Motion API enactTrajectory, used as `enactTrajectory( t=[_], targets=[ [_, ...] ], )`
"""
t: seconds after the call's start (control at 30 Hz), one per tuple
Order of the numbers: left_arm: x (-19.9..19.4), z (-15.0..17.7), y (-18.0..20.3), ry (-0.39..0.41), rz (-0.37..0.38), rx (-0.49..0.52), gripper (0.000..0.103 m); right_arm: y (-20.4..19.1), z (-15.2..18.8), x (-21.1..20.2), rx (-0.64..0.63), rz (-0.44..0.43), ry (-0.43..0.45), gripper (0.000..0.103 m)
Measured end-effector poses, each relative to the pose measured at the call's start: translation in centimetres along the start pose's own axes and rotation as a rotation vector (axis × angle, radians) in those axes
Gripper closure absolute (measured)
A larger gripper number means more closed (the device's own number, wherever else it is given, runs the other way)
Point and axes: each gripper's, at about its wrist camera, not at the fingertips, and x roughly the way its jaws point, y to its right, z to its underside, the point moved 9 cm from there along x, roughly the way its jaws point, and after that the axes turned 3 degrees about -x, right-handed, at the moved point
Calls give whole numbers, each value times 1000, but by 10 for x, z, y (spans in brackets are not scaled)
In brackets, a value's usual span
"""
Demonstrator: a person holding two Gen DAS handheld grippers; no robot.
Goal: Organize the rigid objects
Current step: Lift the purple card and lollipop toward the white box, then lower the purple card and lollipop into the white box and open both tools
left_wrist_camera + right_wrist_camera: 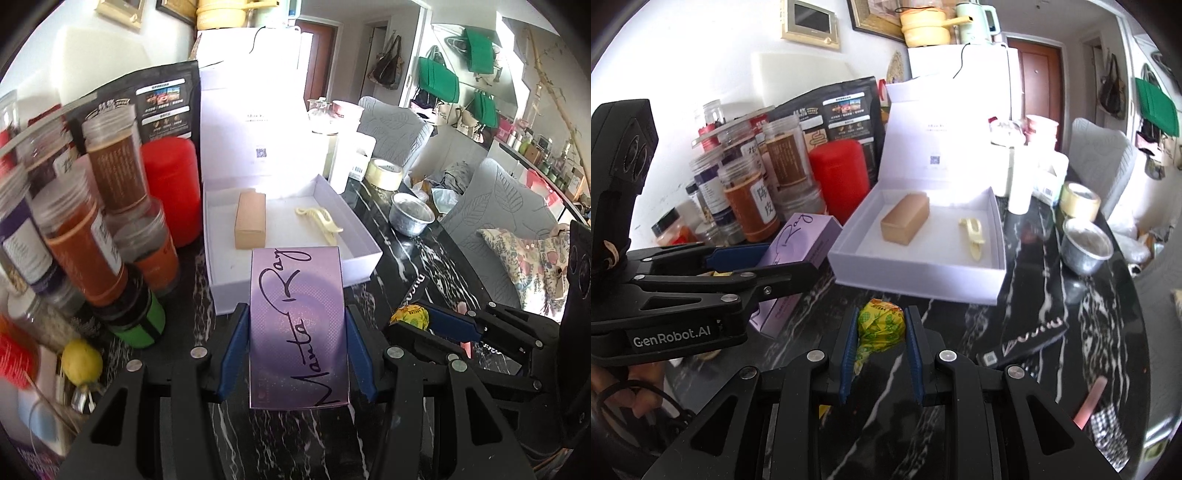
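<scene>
My left gripper (297, 314) is shut on a purple "Manta Ray" box (297, 325), held above the black marble table just in front of an open white gift box (221, 288). Inside that white box (923, 284) lie a tan cardboard box (251, 221) (905, 218) and a pale yellow clip (321, 219) (973, 234). My right gripper (881, 314) is shut on a small yellow-green wrapped ball (881, 326). The ball (410, 317) and right gripper (410, 325) show at right in the left wrist view. The left gripper (798, 254) holds the purple box (805, 240) at left in the right wrist view.
Several jars (77, 243), a red canister (170, 192) and a black pouch (162, 107) crowd the table's left. A metal bowl (412, 218), tape roll (384, 173) and grey chairs (495, 206) lie right. A black flat box (1023, 347) and pink stick (1089, 402) rest near my right gripper.
</scene>
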Motion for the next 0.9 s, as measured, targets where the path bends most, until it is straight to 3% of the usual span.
enactTrajectory(
  t=[0.9],
  targets=[
    [63,-82,-3,11,25,16,52,56,-74,39,-38,69,45,79]
  ],
)
